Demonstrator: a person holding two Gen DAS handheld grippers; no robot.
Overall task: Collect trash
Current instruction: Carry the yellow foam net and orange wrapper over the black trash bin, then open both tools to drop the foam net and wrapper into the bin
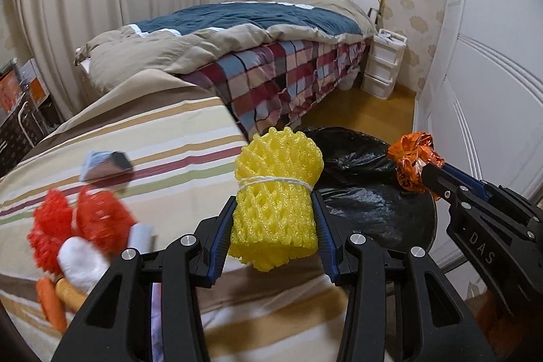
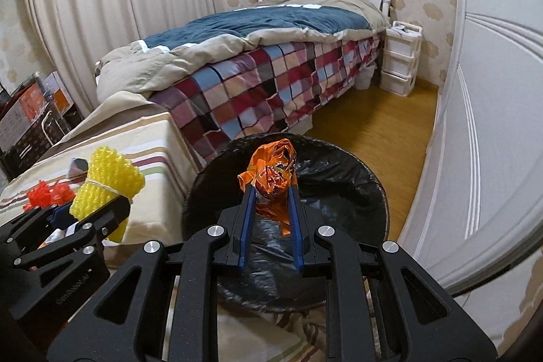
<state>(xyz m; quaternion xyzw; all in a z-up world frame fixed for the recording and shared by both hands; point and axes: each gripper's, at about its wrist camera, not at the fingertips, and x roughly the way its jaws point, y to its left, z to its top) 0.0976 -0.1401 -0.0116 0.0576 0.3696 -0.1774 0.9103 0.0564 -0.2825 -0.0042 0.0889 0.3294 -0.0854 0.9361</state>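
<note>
Left gripper (image 1: 275, 219): closed onto the yellow net (image 1: 276, 199), jaws wide apart because the roll fills the gap; pads press its lower half, below the white string tie.
Right gripper (image 2: 271, 189): closed on the orange wrapper (image 2: 271, 175), jaws narrow, tips pinching the crumpled wad.
Yellow net: held up over the near right edge of the striped cloth (image 1: 163, 138), just left of the bin (image 1: 366, 185), not yet above its mouth.
Orange wrapper: held directly over the bin in the right wrist view (image 2: 356, 178), above the black liner.
Handling, net: foam mesh, likely very light and springy; it should squash under the pads and spring back, so a mid-body hold near the string looks safest.
Handling, wrapper: thin crinkly film, light and probably slick; it may cling to a pad on release.
Still on cloth: red net (image 1: 68, 226), white wad (image 1: 79, 256), a small grey scrap (image 1: 105, 163) farther back, and orange items (image 1: 51, 301) at the near left.
Step, as I judge it: wrapper ready to drop; the net needs a short move right first.
Risk: a light piece could drift and miss the rim.
</note>
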